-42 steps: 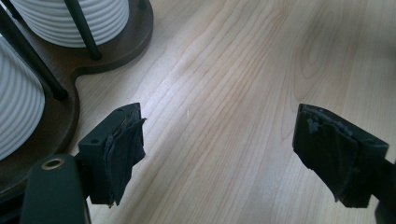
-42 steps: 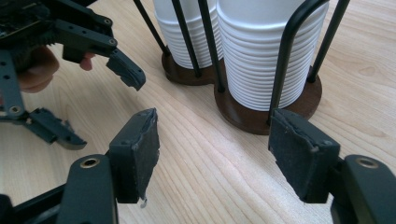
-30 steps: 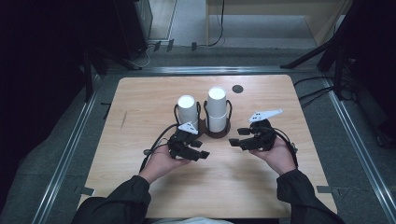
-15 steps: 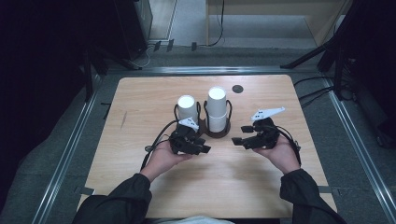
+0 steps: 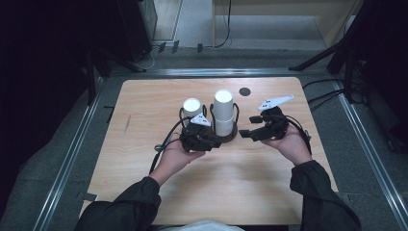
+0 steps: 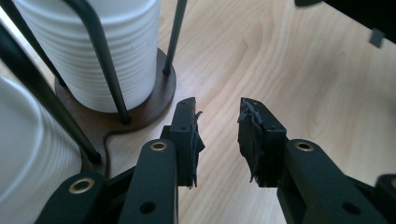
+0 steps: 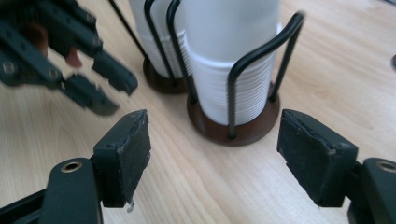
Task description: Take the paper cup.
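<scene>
So there's a pale wooden tabletop (image 5: 144,106) with a dark brown double-disc holder with black wire hoops (image 5: 233,134) sitting near the middle of it; each disc carries a stack of white ribbed paper cups; the taller stack (image 5: 223,111) is on the right disc as the high view has it, the shorter stack (image 5: 192,109) on the left disc just beside it, and both stand upright inside their wire hoops.

The left gripper (image 5: 214,143) sits low in front of the shorter stack, jaws pointing toward the base of the taller one; its jaws have just been closing and now stand at a narrow gap, with nothing between the worn black pads but bare wood; in the left gripper view (image 6: 217,140) the tips are just short of the brown base (image 6: 140,109), near it but not touching.

The right gripper (image 5: 247,126) is off to the right of the taller stack, near it but apart; in the right gripper view (image 7: 212,158) its jaws stand wide, holding nothing, with the taller stack (image 7: 229,88) and its disc framed between them farther off; the left gripper (image 7: 100,91) shows blurred at the upper left there.

There's also a small dark round disc (image 5: 245,91) on the table behind the stacks, well apart from both grippers.
</scene>
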